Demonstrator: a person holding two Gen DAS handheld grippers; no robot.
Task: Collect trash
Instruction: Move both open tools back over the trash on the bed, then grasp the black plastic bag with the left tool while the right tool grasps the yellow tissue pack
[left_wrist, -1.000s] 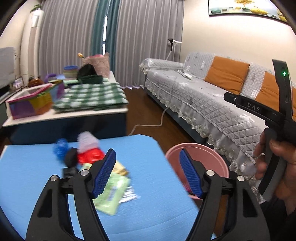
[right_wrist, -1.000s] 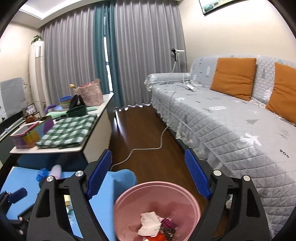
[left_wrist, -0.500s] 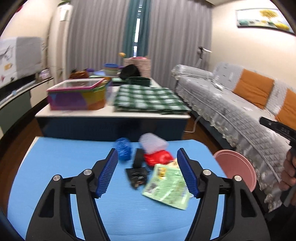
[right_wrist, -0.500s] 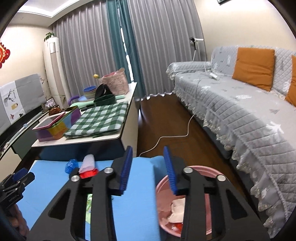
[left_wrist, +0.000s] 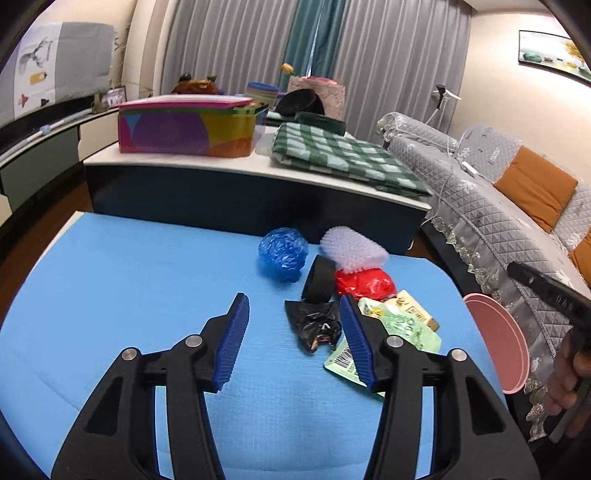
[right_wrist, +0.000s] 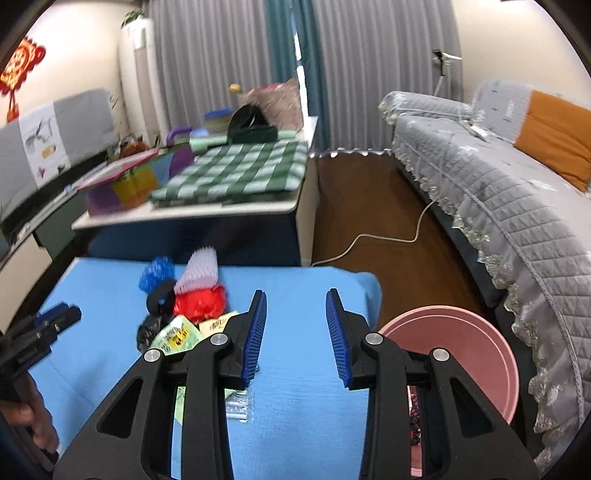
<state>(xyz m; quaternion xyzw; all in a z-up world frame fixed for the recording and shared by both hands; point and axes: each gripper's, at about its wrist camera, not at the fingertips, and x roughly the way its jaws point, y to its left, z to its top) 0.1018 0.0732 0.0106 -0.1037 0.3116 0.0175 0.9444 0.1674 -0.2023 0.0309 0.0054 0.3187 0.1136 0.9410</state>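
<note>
Both pairs of fingers spread wide, gripping nothing: left gripper (left_wrist: 293, 338), right gripper (right_wrist: 296, 334). Trash pile (left_wrist: 332, 291) heaped toward blue table's (left_wrist: 129, 280) far right corner. Pink bin (right_wrist: 469, 354) beside right edge, scraps inside.

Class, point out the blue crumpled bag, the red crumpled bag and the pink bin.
blue crumpled bag (left_wrist: 283, 253), left wrist view, middle of the ball.
red crumpled bag (left_wrist: 364, 283), left wrist view, its top.
pink bin (right_wrist: 476, 334), right wrist view, inner wall.
</note>
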